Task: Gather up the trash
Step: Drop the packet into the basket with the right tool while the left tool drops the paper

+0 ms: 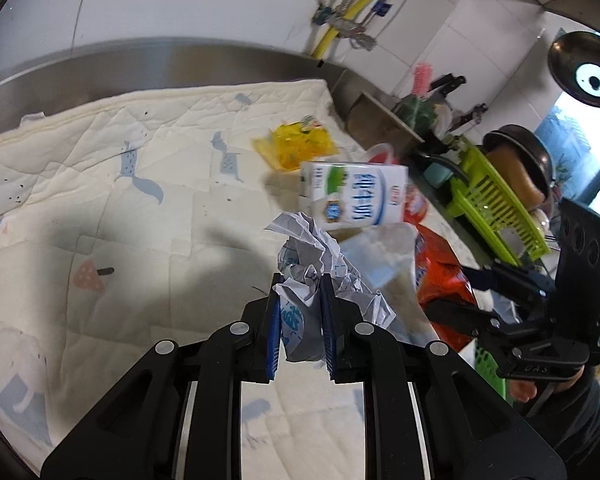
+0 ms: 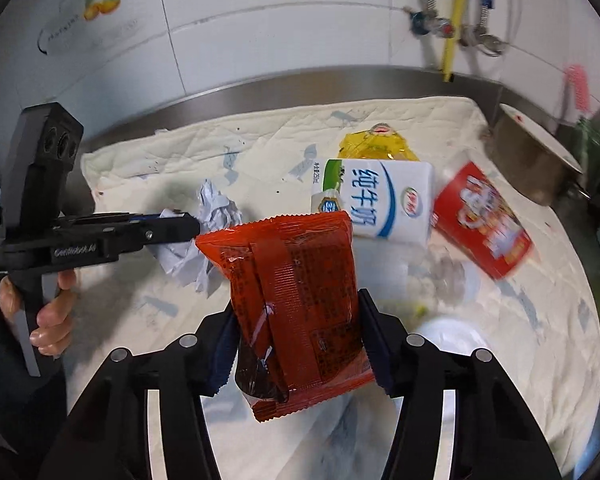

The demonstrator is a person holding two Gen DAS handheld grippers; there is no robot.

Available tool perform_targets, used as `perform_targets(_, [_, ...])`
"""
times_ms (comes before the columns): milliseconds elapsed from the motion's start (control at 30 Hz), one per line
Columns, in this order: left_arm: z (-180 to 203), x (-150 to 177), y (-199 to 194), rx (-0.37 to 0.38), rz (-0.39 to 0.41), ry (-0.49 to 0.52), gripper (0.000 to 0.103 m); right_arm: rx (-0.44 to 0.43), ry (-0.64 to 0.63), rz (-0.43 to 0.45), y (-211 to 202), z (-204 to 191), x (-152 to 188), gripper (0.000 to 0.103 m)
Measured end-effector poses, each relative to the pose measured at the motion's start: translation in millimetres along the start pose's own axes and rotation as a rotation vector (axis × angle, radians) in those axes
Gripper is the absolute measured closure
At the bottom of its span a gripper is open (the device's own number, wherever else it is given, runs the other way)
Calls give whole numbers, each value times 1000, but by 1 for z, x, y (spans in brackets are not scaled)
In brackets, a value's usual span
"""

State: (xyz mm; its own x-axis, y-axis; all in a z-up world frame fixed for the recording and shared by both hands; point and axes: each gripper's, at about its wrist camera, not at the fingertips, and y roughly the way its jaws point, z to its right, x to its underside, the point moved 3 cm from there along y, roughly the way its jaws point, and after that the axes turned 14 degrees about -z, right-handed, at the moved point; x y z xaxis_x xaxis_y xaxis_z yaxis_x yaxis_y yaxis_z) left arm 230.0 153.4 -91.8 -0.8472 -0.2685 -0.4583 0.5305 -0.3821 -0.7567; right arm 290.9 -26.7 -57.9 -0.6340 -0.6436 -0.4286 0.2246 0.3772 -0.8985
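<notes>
Right fingers (image 2: 296, 344) pinch an upright red wrapper (image 2: 296, 304); left fingers (image 1: 300, 312) clamp crumpled paper (image 1: 320, 264), with the milk carton (image 1: 354, 194) lying crosswise just beyond

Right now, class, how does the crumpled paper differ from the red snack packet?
The crumpled paper is white and balled up, gripped by the left gripper; the red snack packet is glossy, flat and upright, gripped by the right gripper. Both are trash held above the quilted cloth.
</notes>
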Motion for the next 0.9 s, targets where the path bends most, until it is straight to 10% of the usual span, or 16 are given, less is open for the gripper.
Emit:
perform_targets(433, [108,48,-9,101,-31,181,86,172,357,38,-82,46,176,48])
perform_targets(900, [262,114,59,247,-201,398,86,300,774,-41,-82,144,370,34])
